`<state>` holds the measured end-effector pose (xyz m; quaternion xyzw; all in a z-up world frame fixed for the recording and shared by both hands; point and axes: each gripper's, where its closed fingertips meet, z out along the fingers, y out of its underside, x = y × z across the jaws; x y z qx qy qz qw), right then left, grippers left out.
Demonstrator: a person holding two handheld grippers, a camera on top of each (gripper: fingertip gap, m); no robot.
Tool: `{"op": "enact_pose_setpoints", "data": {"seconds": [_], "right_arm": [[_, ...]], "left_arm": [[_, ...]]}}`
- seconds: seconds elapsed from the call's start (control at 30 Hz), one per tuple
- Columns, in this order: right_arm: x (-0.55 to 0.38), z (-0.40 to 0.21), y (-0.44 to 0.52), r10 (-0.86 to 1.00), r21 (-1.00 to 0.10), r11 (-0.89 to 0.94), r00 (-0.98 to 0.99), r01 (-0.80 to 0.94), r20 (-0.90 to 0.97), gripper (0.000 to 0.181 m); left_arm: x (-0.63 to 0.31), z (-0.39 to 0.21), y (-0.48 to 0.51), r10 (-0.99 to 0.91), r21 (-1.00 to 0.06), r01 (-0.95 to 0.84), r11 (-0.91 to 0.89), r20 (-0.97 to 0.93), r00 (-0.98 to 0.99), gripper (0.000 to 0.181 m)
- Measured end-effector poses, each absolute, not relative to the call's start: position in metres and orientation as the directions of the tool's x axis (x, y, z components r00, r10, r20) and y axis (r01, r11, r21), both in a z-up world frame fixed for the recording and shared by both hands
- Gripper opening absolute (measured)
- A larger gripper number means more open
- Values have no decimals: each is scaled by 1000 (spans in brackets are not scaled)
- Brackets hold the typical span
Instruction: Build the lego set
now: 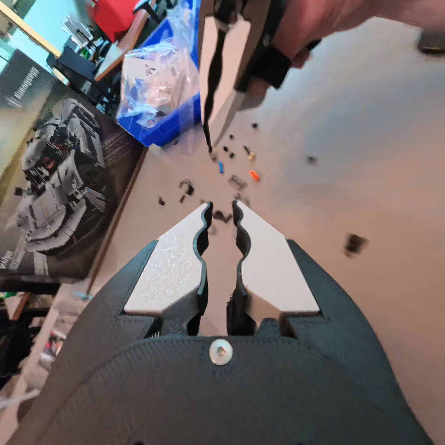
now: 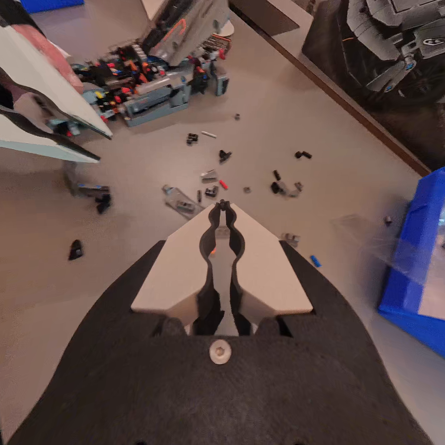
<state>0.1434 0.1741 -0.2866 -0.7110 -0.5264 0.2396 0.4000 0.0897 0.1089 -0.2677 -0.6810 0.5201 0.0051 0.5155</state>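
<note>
At twelve o'clock, your right claw (image 2: pixel 222 206) pinches a small black plastic pin (image 2: pixel 222 204); the grey brick-built chassis (image 2: pixel 154 96) lies at eleven; your left claw (image 1: pixel 222 204) gapes empty.

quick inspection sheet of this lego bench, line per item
surface: beige table, loose small pieces scattered.
job's things: half-built model far side; tiny black piece.
clutter: blue bin holding plastic bags; set box at the edge.
grippers: right gripper shut on the tiny black piece; left gripper open, empty.
cables: nothing seen.
surroundings: blurred furniture behind the table.
</note>
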Motion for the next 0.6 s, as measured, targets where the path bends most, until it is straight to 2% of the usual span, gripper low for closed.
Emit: {"op": "enact_pose_setpoints", "data": {"seconds": [0.1,0.2,0.3,0.6], "right_arm": [[134,-294,211,940,-773,-179,337,608,47,2],[126,-309,244,938,-720,-212,344,661,39,2],[125,-324,269,938,-669,-224,343,708,48,3],[126,-328,279,944,-698,-233,330,677,5,2]], "left_arm": [[103,-282,175,-745,-658,-752,-31,-486,456,18],[100,-313,236,-759,-596,-792,-133,-452,468,17],[98,-341,269,-787,-582,-789,-197,-386,481,13],[108,-373,286,-844,-549,-813,-195,-328,424,10]]}}
